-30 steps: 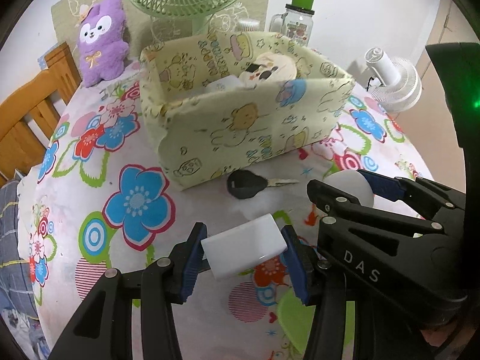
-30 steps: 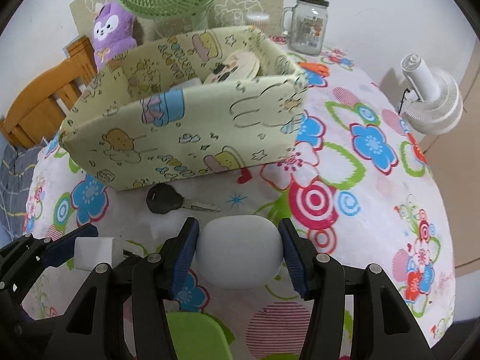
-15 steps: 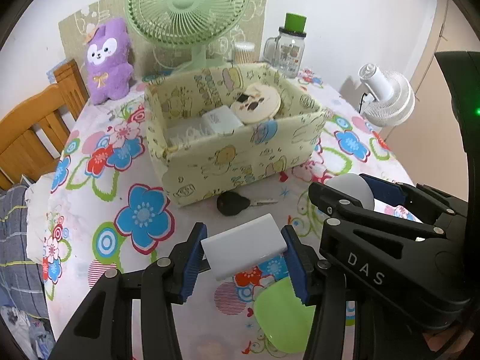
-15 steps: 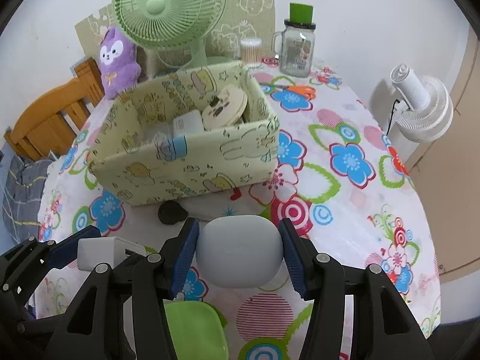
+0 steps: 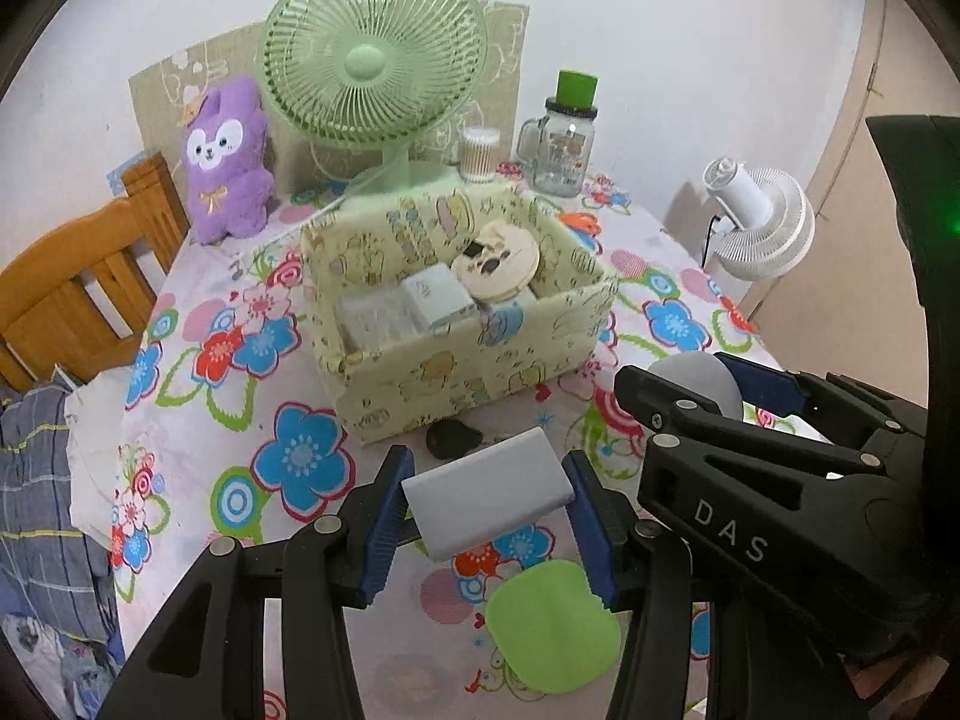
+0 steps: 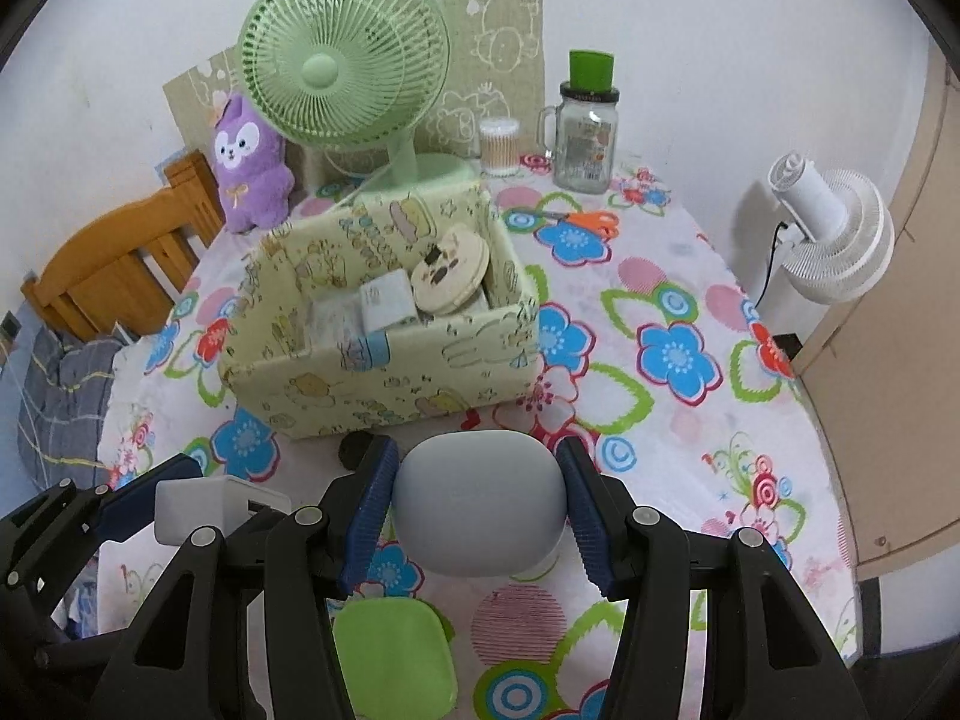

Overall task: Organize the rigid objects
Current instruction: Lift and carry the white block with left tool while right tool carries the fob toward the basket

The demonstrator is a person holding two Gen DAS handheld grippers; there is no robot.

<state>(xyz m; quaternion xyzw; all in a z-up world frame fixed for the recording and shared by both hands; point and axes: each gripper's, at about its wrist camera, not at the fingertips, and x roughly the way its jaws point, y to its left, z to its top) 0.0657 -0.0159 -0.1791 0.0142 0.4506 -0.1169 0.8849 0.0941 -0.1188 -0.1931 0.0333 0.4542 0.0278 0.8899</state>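
White block (image 5: pixel 486 492) clamped in left gripper (image 5: pixel 487 504), grey case (image 6: pixel 480 501) clamped in right gripper (image 6: pixel 480 504), both nearer than the box (image 6: pixel 384 372).

The tabletop (image 6: pixel 690 276) is covered by a thin printed cloth that looks smooth and faintly shiny. The storage box (image 6: pixel 384 378) is made of soft matt fabric with a cartoon print. The white block (image 5: pixel 486 492) held in the left tongs (image 5: pixel 486 516) looks like smooth matt plastic, and the rounded case (image 6: pixel 477 501) in the right tongs (image 6: pixel 480 504) has a satin plastic finish. The tongs are made of matt black plastic with ribbed blue pads (image 6: pixel 369 516). The jar (image 6: pixel 585 138) is of clear glossy glass. The plush toy (image 5: pixel 228 162) is fluffy, and the chair (image 5: pixel 78 288) is of varnished wood.
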